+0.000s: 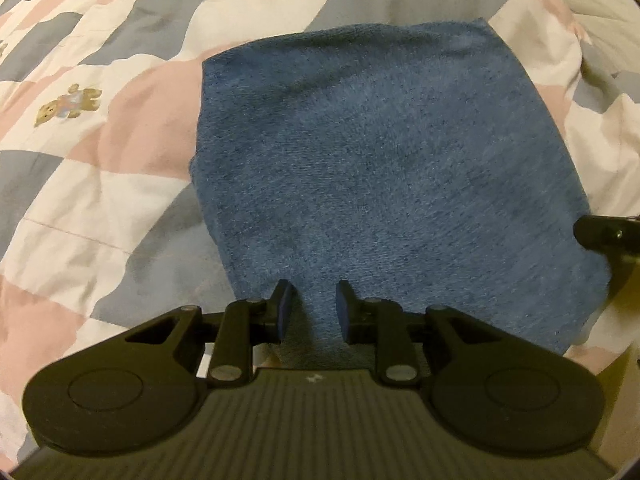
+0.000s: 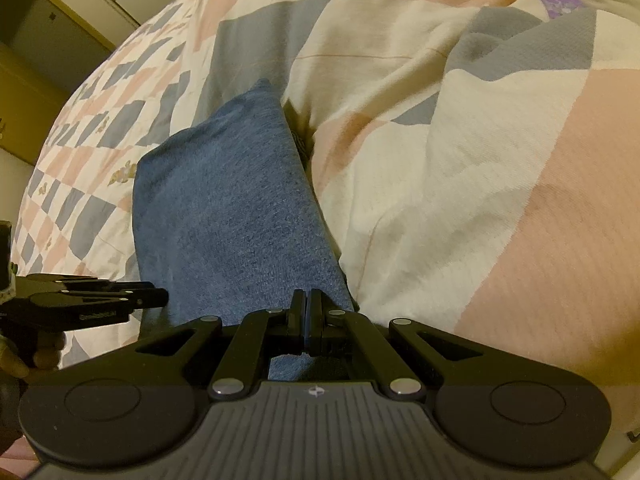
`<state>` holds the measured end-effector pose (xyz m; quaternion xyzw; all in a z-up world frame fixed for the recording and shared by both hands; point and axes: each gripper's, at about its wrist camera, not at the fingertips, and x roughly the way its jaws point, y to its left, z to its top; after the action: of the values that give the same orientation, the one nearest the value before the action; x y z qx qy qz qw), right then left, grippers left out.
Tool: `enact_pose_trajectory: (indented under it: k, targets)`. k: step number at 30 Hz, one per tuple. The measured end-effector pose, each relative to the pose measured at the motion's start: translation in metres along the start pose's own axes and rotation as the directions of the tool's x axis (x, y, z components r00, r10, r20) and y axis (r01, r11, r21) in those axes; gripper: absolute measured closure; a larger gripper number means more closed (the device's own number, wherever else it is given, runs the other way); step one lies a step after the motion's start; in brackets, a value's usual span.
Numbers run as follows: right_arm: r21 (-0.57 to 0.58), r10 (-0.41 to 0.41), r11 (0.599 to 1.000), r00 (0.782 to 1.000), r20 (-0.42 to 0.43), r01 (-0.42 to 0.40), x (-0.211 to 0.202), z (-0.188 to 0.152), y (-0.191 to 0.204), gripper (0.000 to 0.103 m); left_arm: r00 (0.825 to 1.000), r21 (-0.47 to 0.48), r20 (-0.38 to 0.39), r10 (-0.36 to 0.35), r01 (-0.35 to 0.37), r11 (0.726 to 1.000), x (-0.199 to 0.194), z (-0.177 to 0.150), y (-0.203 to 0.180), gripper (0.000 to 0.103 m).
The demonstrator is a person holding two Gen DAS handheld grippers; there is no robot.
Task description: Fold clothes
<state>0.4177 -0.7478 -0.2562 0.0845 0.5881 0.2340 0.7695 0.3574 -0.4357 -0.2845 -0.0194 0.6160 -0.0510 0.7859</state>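
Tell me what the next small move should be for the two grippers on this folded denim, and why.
Probably close the left gripper on the near edge of the denim. Its jaws stand open with the cloth's edge between them, while the right gripper looks shut at the near right corner, though a grip there can't be confirmed. With both ends held, the piece lying flat on the quilt could be lifted evenly for another fold.

Matt blue denim garment (image 1: 380,168), soft quilted patchwork cloth bedcover (image 1: 100,168), matt black plastic left tool (image 1: 310,308)
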Motion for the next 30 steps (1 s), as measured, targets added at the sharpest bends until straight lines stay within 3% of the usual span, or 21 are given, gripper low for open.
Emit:
enact_pose_trajectory:
  k: [6, 9, 12, 19, 21, 23, 26, 28, 30]
  targets:
    - [0.007, 0.004, 1.0, 1.0, 0.007, -0.004, 0.001, 0.001, -0.003, 0.103, 0.998, -0.102, 0.011, -0.062, 0.063, 0.993, -0.023, -0.024, 0.033, 0.081]
    - [0.012, 0.003, 1.0, 1.0, 0.017, -0.003, 0.002, 0.0, -0.003, 0.103, 0.992, -0.217, 0.002, -0.123, 0.121, 0.969, -0.025, -0.042, 0.061, 0.081]
    - [0.017, -0.002, 1.0, 1.0, 0.028, 0.002, 0.004, 0.001, -0.001, 0.103, 0.991, -0.282, -0.017, -0.135, 0.125, 0.951, -0.02, -0.05, 0.073, 0.081]
    - [0.058, 0.054, 0.997, 0.995, 0.087, -0.059, -0.015, -0.005, 0.001, 0.103, 0.992, -0.203, -0.036, -0.12, 0.11, 0.973, -0.022, -0.042, 0.063, 0.078]
    - [0.092, 0.069, 0.992, 0.99, 0.125, -0.081, -0.024, -0.012, 0.002, 0.092, 0.992, -0.17, -0.037, -0.12, 0.112, 0.979, -0.024, -0.037, 0.065, 0.075]
    - [0.127, 0.063, 0.988, 0.983, 0.171, -0.085, -0.033, -0.02, 0.005, 0.072, 0.992, -0.134, -0.039, -0.121, 0.115, 0.984, -0.025, -0.031, 0.067, 0.075]
    - [0.195, 0.006, 0.979, 0.97, 0.242, -0.055, -0.053, -0.034, 0.009, 0.052, 0.99, -0.059, -0.044, -0.132, 0.129, 0.99, -0.027, -0.021, 0.068, 0.075]
    - [0.255, -0.015, 0.965, 0.961, 0.276, -0.058, -0.066, -0.049, 0.009, 0.05, 0.989, -0.003, -0.046, -0.14, 0.14, 0.99, -0.029, -0.014, 0.068, 0.075]
    - [0.328, -0.019, 0.941, 0.952, 0.306, -0.086, -0.078, -0.071, 0.009, 0.042, 0.988, 0.059, -0.043, -0.151, 0.154, 0.986, -0.033, -0.005, 0.07, 0.075]
